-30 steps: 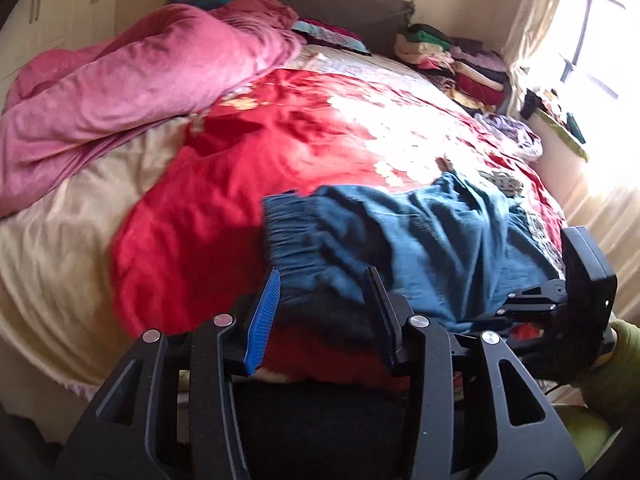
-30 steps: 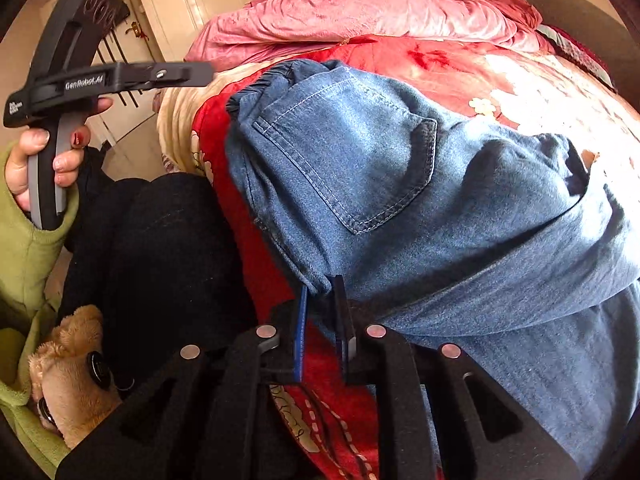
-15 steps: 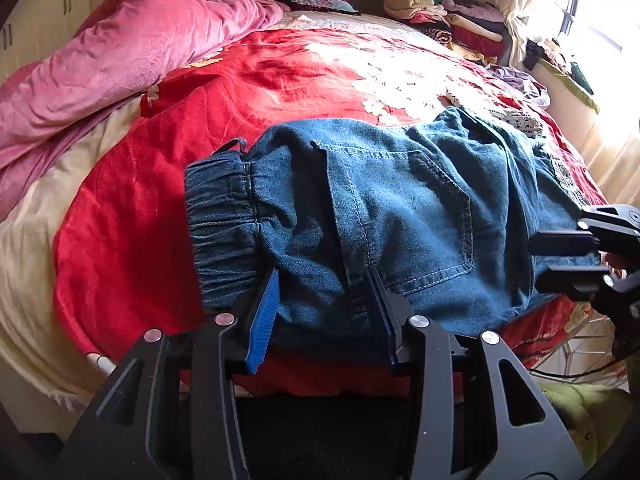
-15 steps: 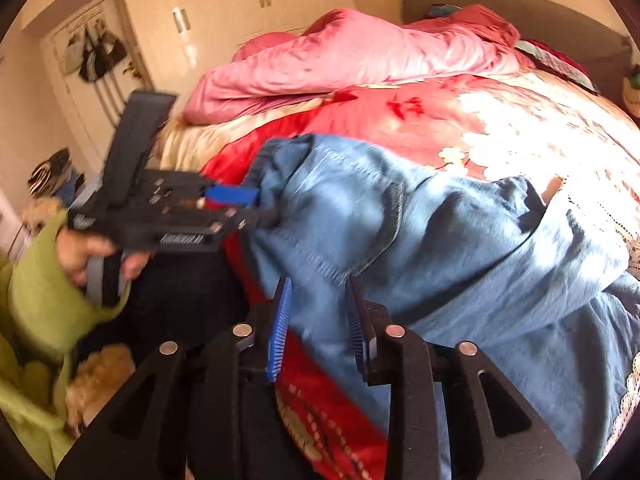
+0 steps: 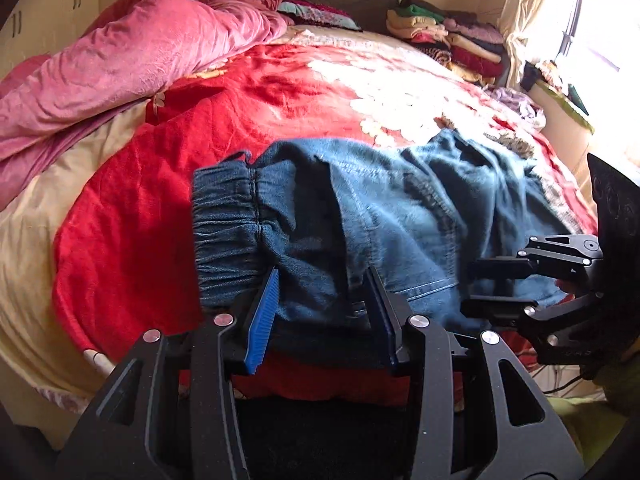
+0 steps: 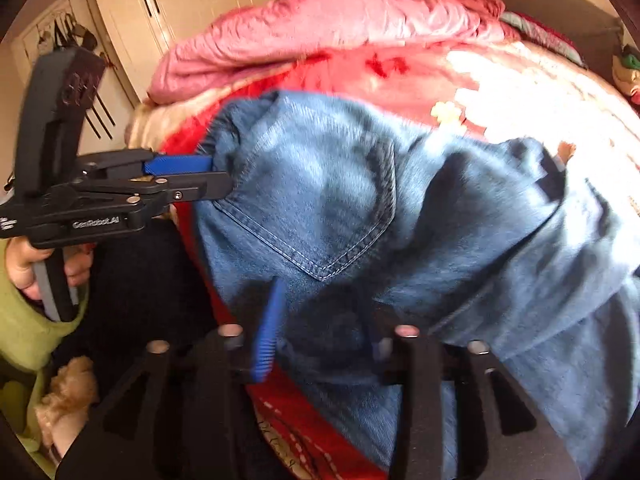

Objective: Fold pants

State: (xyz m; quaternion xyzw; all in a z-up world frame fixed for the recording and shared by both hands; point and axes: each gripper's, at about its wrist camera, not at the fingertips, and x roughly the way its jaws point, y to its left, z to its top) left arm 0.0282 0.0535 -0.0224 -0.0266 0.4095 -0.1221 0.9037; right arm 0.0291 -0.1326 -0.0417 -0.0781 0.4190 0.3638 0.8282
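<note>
At the near edge of the bed [image 5: 120,208], one pair of denim pants [image 5: 380,220] lies bunched on the red blanket [image 5: 248,120], elastic waistband toward 9 o'clock in the left wrist view, legs trailing to 3 o'clock.

Left gripper [image 5: 322,300]: fingers partway apart, straddling the near edge of the seat cloth; pads do not visibly press it, so open, not clamped. Right gripper [image 6: 324,320]: jaws have just been opening, fabric between them but released; that view is motion-blurred.

Step in hand, judged: let go after laying the fold, then regrip. To do it well: clear both grippers fully off the denim before moving so nothing drags; flatten the hump at 1 o'clock of the back pocket [image 6: 320,204]; pinch both layers together at the waistband and at the leg edge; keep edges aligned.

Counts: pants 1; grippers 2; back pockets showing 1; pink duvet [image 5: 132,56] 1; clothes stack [image 5: 452,36] at 1 o'clock 1, items too small to count.
</note>
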